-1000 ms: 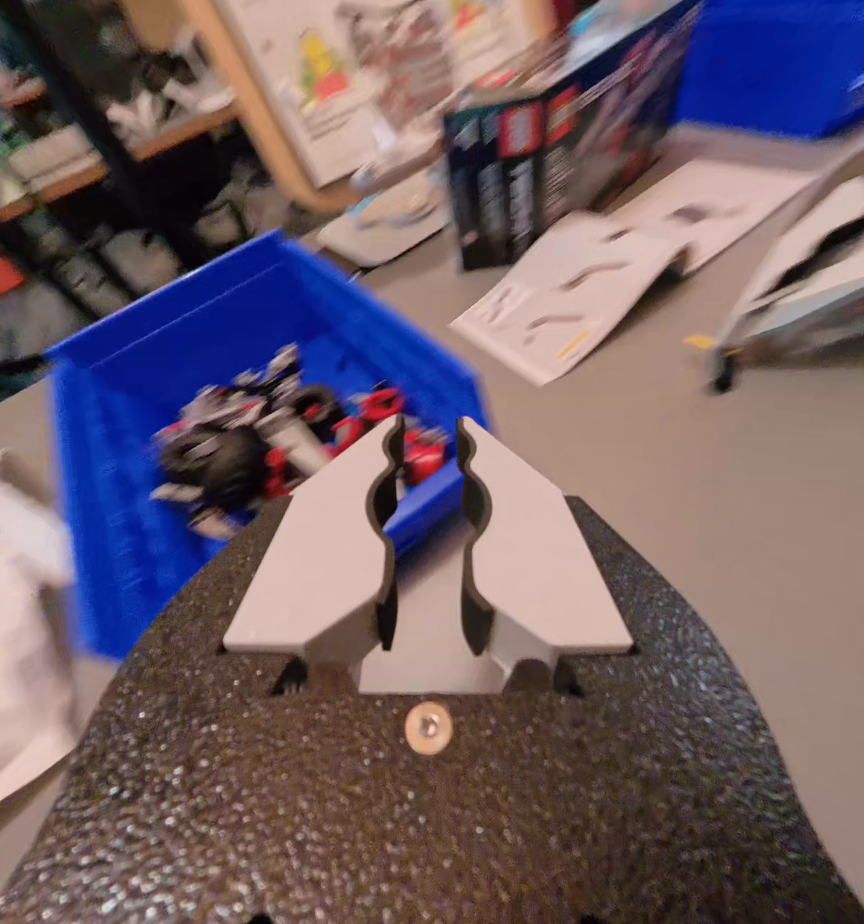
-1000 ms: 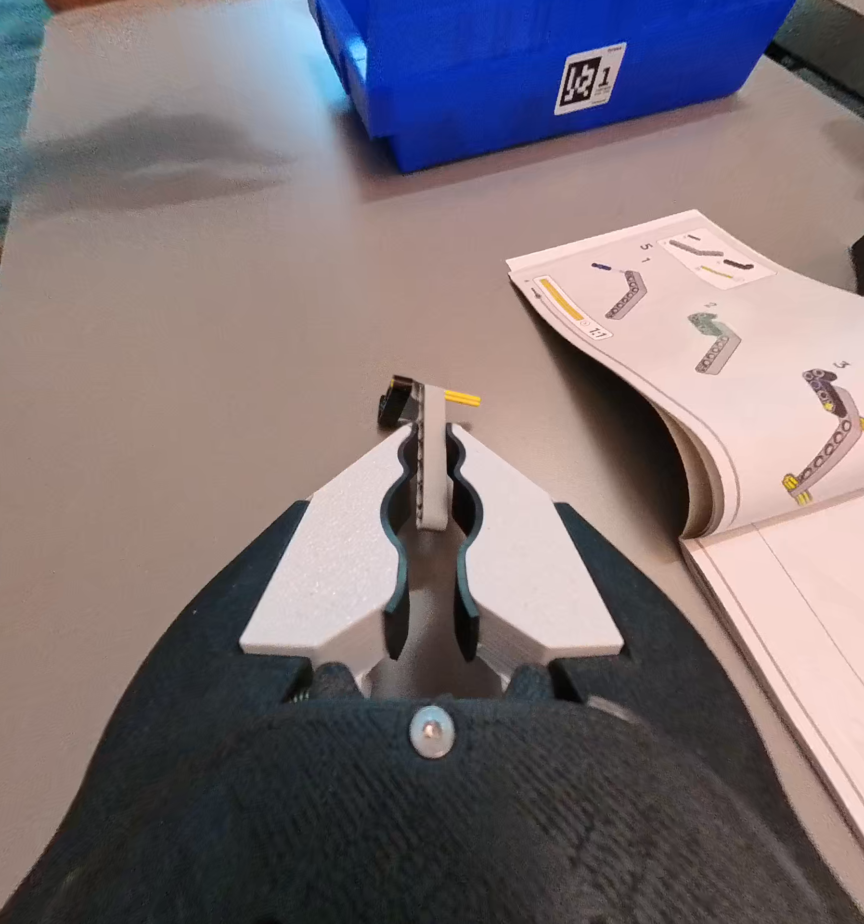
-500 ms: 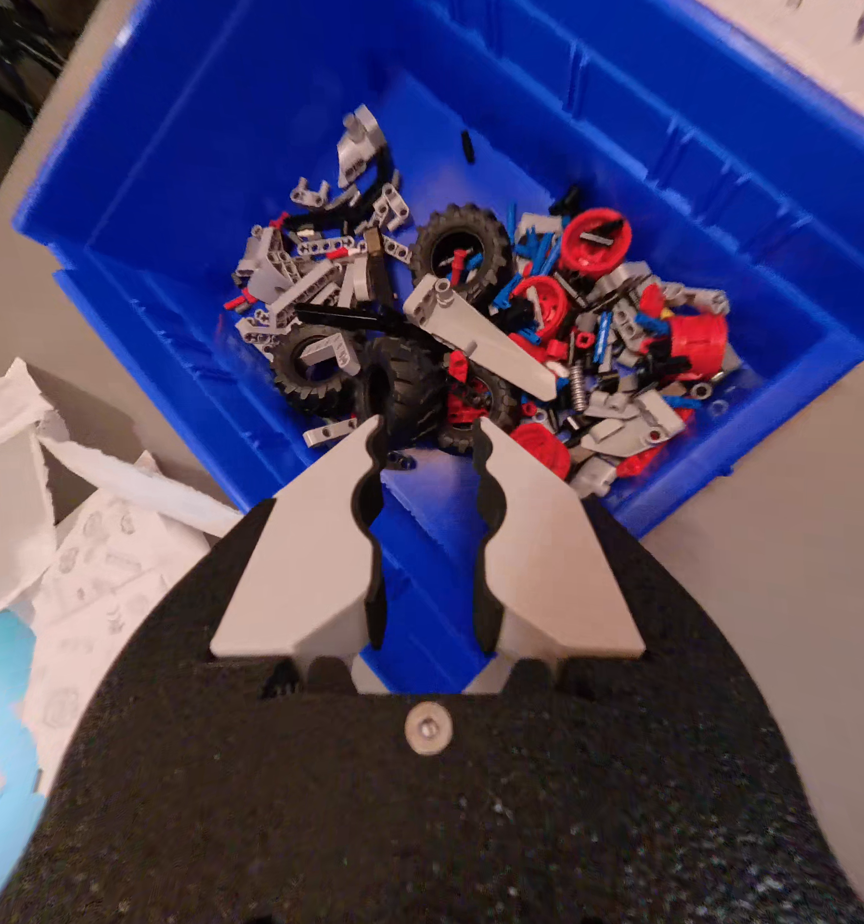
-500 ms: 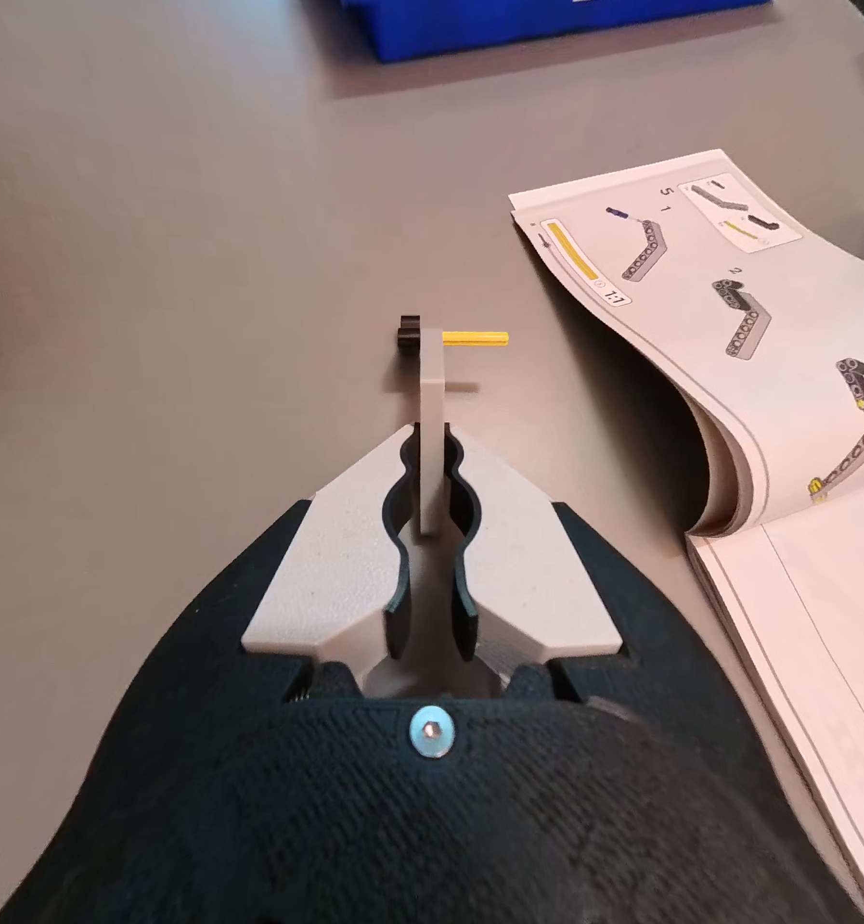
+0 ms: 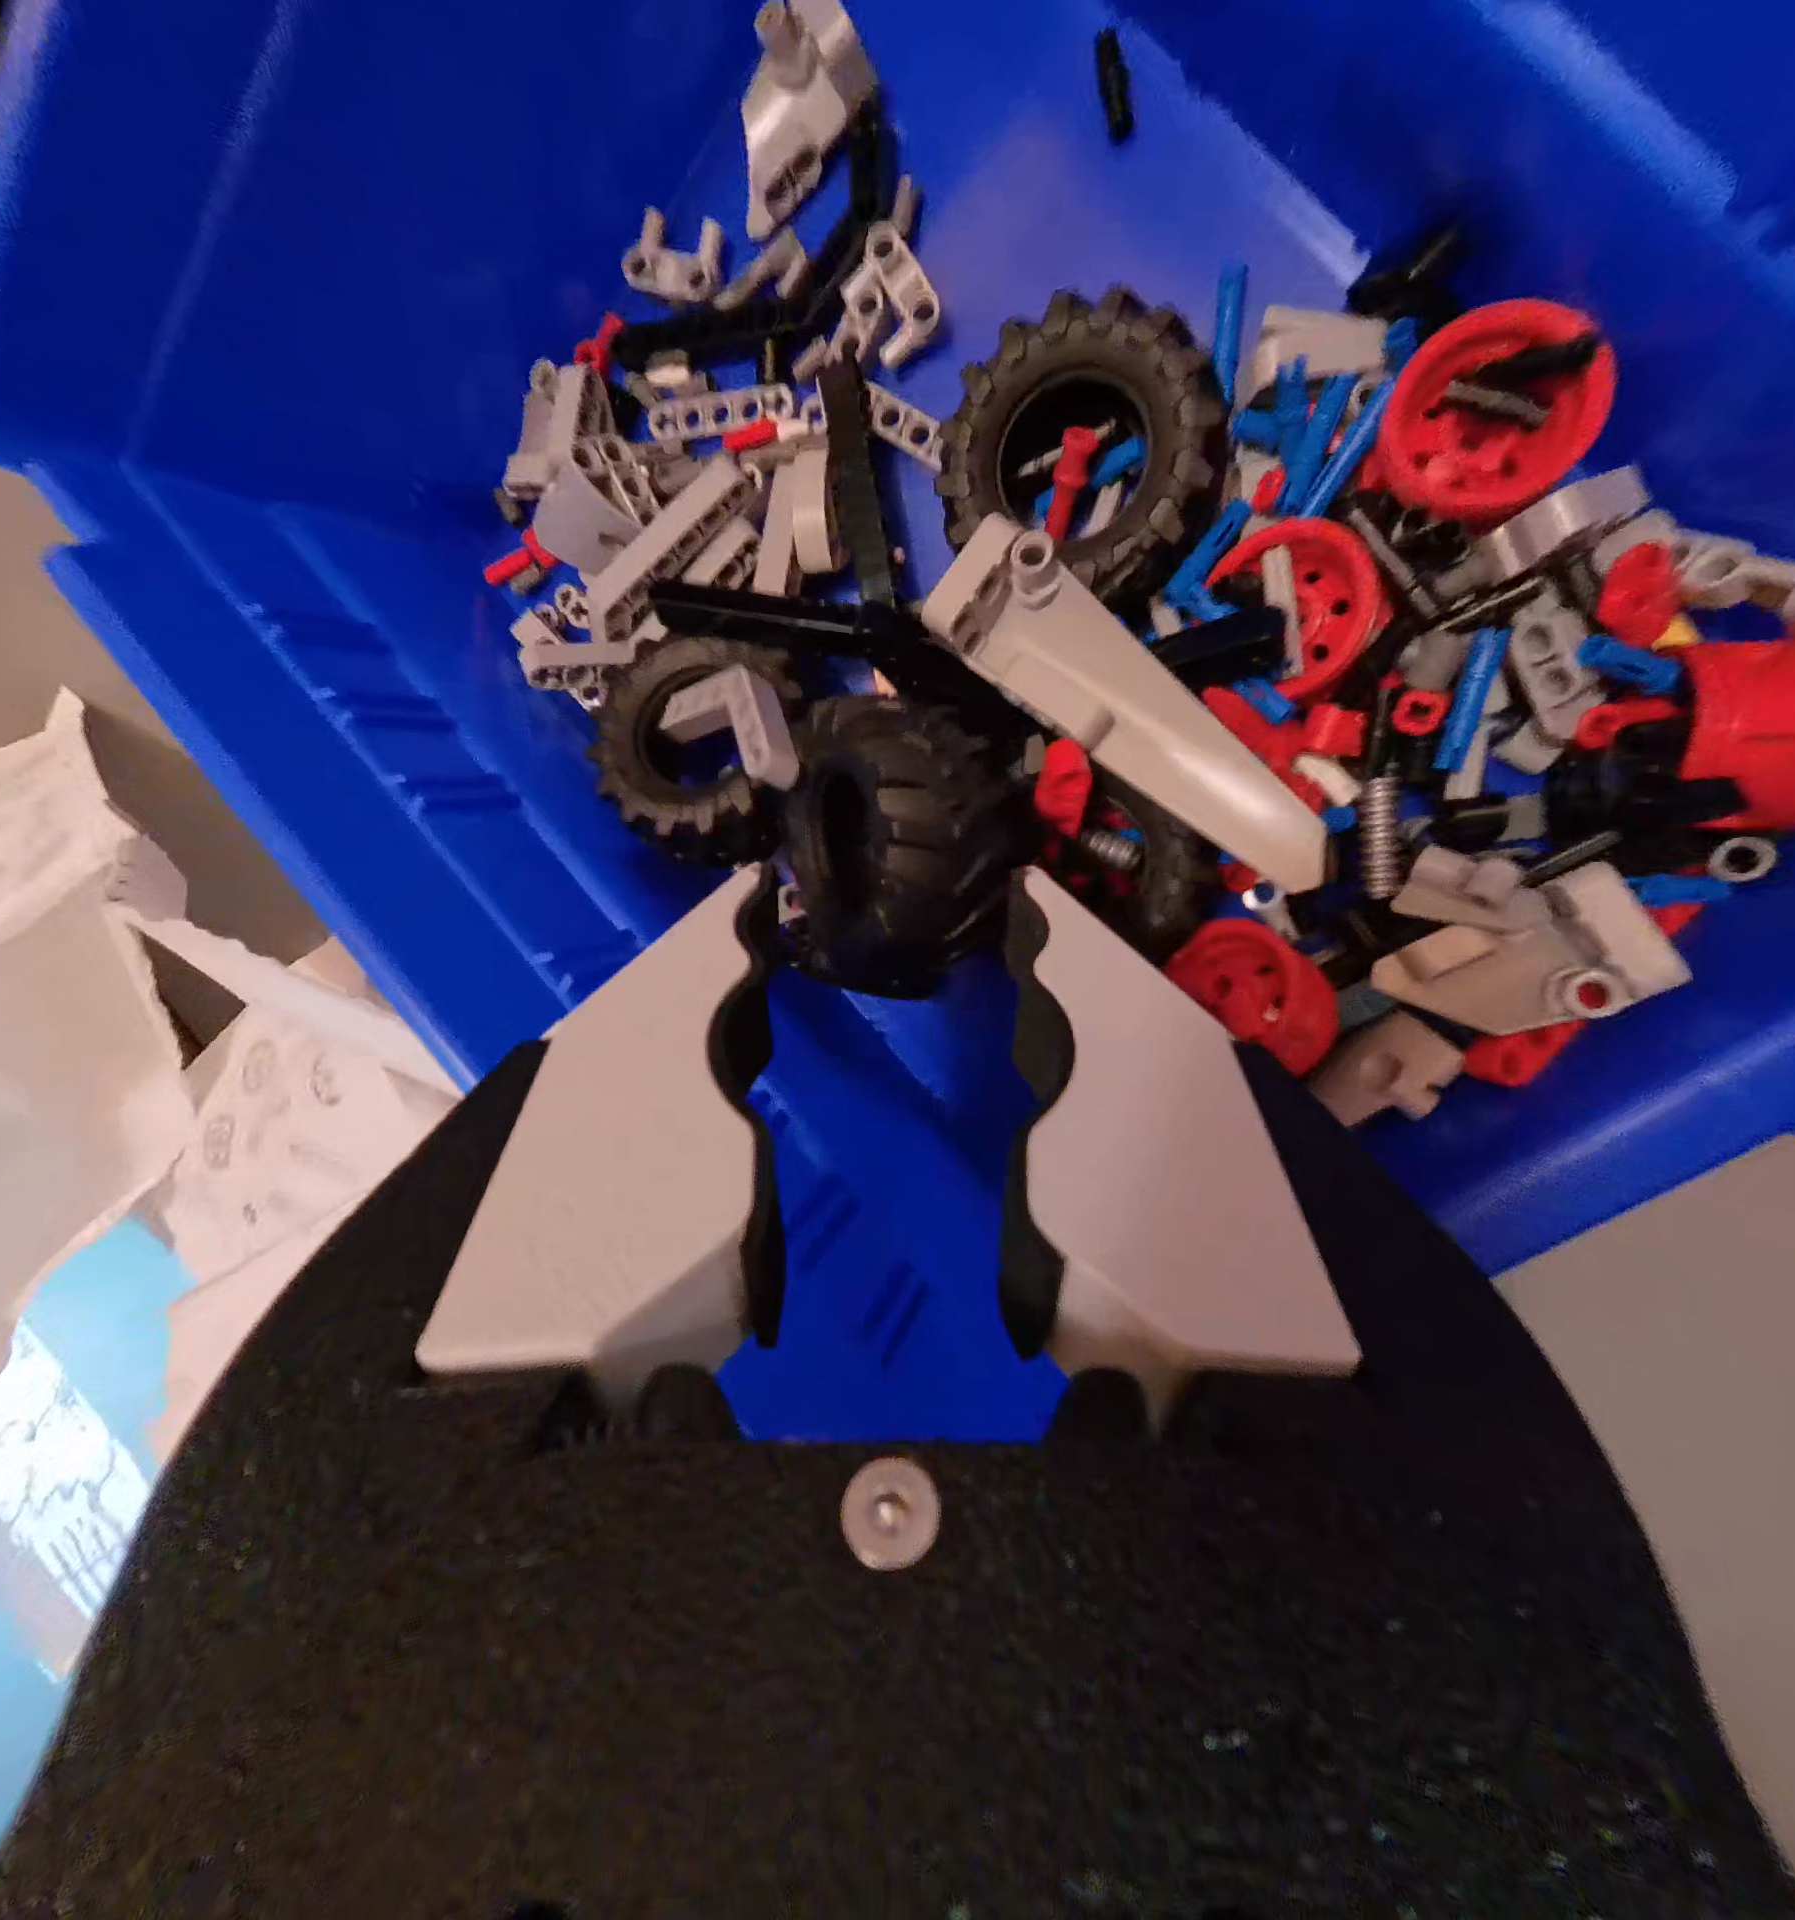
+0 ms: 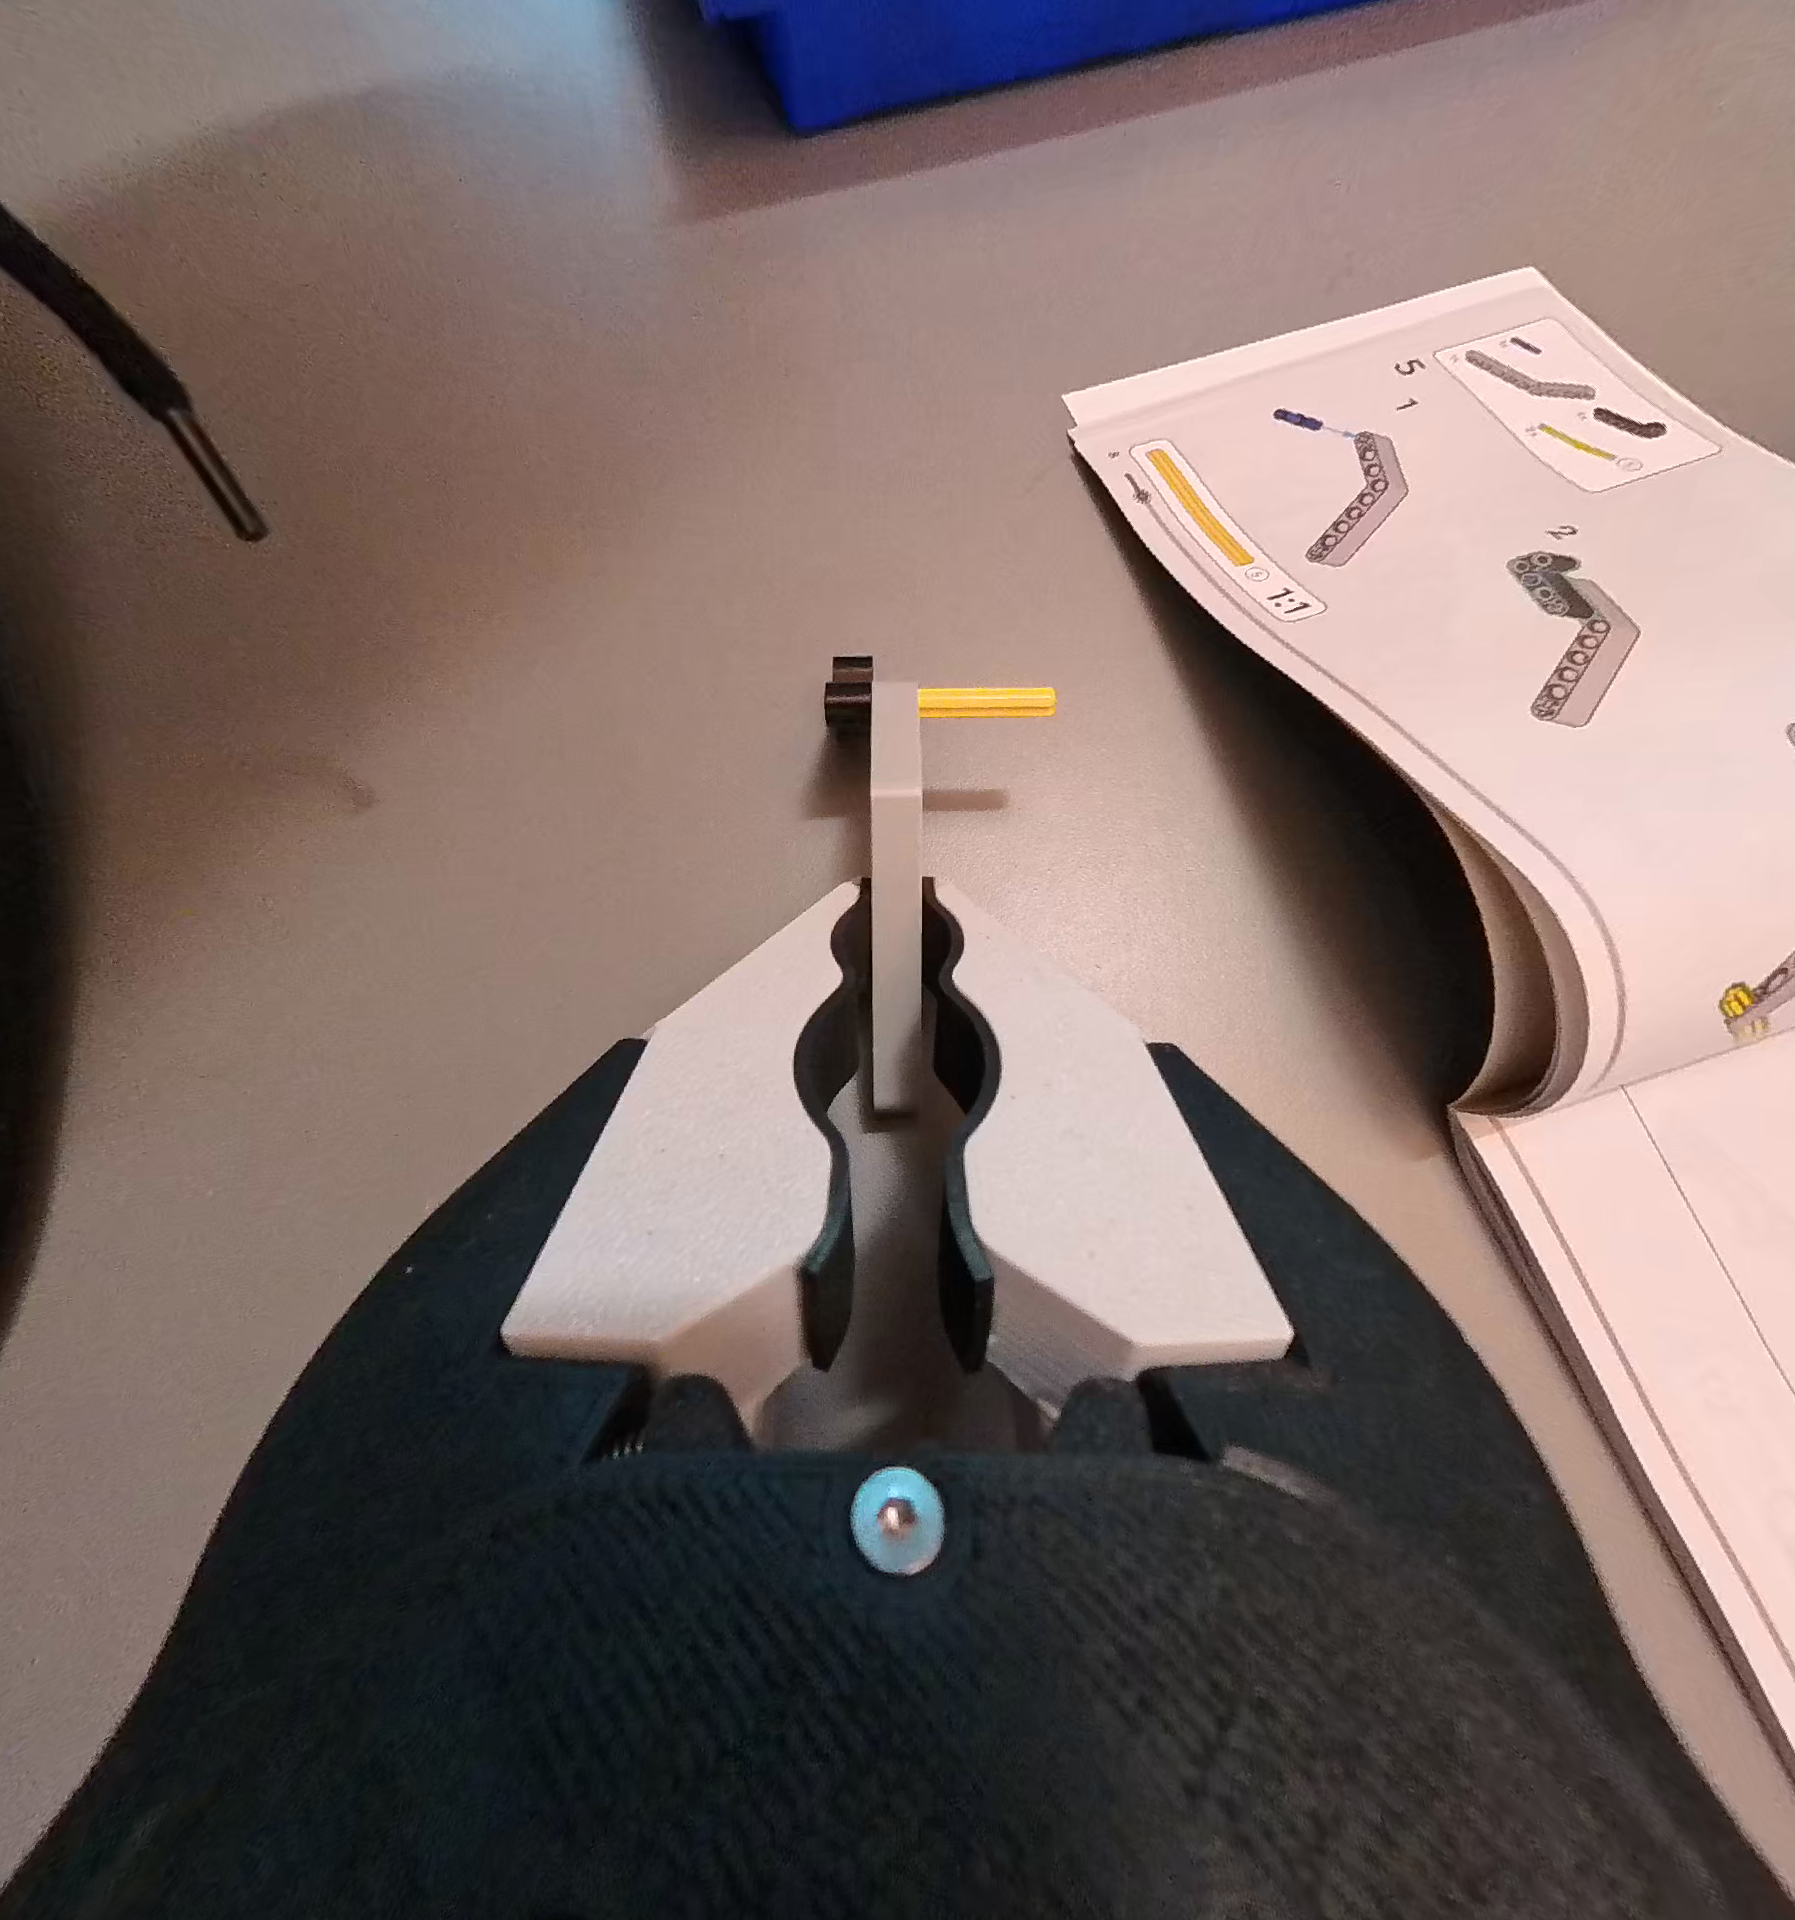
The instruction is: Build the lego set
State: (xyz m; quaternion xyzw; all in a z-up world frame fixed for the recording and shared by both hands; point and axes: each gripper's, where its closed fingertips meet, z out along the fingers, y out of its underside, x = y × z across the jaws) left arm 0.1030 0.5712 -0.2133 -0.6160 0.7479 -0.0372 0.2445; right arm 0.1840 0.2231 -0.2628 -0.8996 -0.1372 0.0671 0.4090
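A: Right wrist view, near to far?
B: The right tongs [image 6: 895,914] are seen clamped on a grey beam [image 6: 895,883] held above the tabletop [image 6: 457,727]; a yellow axle [image 6: 986,701] and a black piece [image 6: 849,701] are carried at its far end. An open booklet [image 6: 1495,582] lies to the right.

A: Left wrist view?
B: The left tongs [image 5: 888,914] are spread wide over a blue bin [image 5: 301,312], a black tyre [image 5: 893,862] being framed at their tips. Mixed lego parts [image 5: 1288,623] are heaped beyond.

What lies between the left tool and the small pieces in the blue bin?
A fat black rubber tyre sits directly between the open left tool's tips, atop the loose-piece pile in the blue plastic bin, covering pieces beneath.
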